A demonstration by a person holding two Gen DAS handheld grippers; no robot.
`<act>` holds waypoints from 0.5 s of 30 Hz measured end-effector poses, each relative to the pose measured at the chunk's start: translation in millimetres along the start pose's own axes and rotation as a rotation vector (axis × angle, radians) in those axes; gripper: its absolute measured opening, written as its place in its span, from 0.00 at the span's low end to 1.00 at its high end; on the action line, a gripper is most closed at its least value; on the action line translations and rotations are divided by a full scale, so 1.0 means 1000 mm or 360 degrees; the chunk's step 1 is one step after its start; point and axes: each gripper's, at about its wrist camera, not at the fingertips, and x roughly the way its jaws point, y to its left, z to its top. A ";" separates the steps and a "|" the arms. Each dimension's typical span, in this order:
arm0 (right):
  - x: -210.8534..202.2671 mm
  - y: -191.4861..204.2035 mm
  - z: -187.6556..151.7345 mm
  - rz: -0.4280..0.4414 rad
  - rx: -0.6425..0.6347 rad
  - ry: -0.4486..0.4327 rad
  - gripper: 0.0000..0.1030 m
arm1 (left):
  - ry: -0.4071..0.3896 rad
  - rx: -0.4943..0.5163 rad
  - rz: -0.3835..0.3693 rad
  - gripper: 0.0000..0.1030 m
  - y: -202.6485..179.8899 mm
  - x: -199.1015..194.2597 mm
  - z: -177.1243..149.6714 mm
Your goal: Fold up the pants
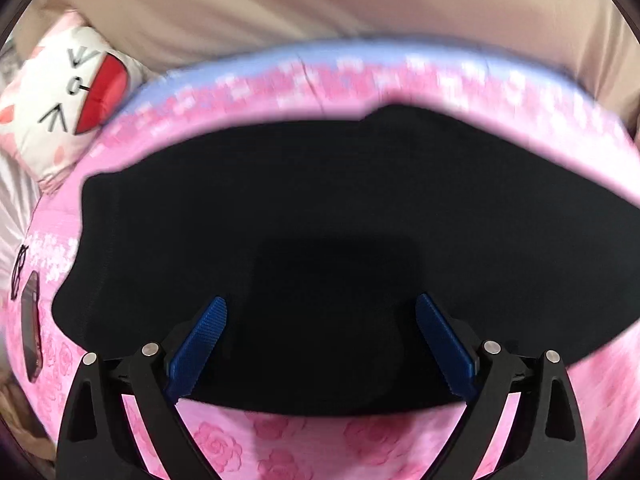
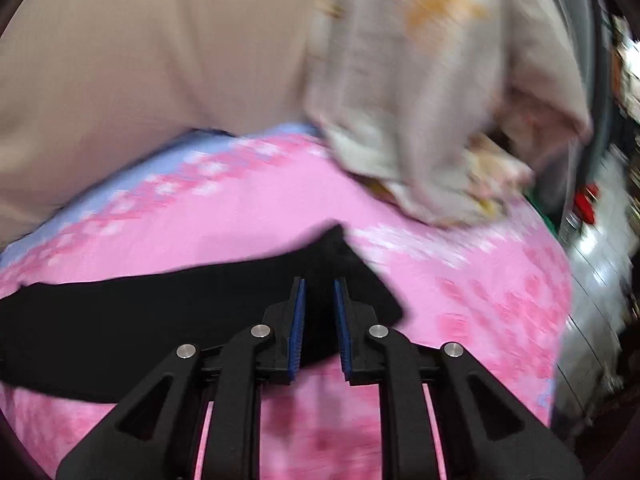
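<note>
The black pants [image 1: 320, 220] lie spread flat on a pink rose-print bedspread [image 1: 280, 444]. My left gripper [image 1: 320, 308] hovers over their near edge, jaws wide open, blue pads [image 1: 198, 344] empty. In the right wrist view the pants [image 2: 120, 320] stretch to the left, with a pointed end [image 2: 336, 240] ahead. My right gripper [image 2: 320, 288] is over that end, jaws nearly closed with a narrow gap; black cloth shows between the pads [image 2: 298, 320], but I cannot tell whether they pinch it. The view is motion-blurred.
A white cat-face pillow [image 1: 60, 96] lies at the far left, a dark phone [image 1: 30, 324] on the bedspread's left edge. A beige wall or headboard [image 1: 320, 0] is behind. A crumpled grey-beige blanket [image 2: 440, 112] lies at the far right; clutter [image 2: 592, 200] stands beyond the bed's right edge.
</note>
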 end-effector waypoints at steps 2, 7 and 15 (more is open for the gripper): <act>-0.002 0.048 0.004 0.0265 -0.0110 0.0035 0.15 | -0.0032 -0.0013 -0.0039 0.91 0.004 -0.003 -0.008; 0.027 0.210 -0.015 0.0899 -0.0528 0.0299 0.15 | -0.0016 -0.0046 -0.0117 0.95 0.016 -0.002 -0.008; 0.029 0.273 -0.095 0.0946 -0.0889 0.0475 0.17 | -0.0222 -0.0175 -0.0003 0.93 0.054 -0.015 0.031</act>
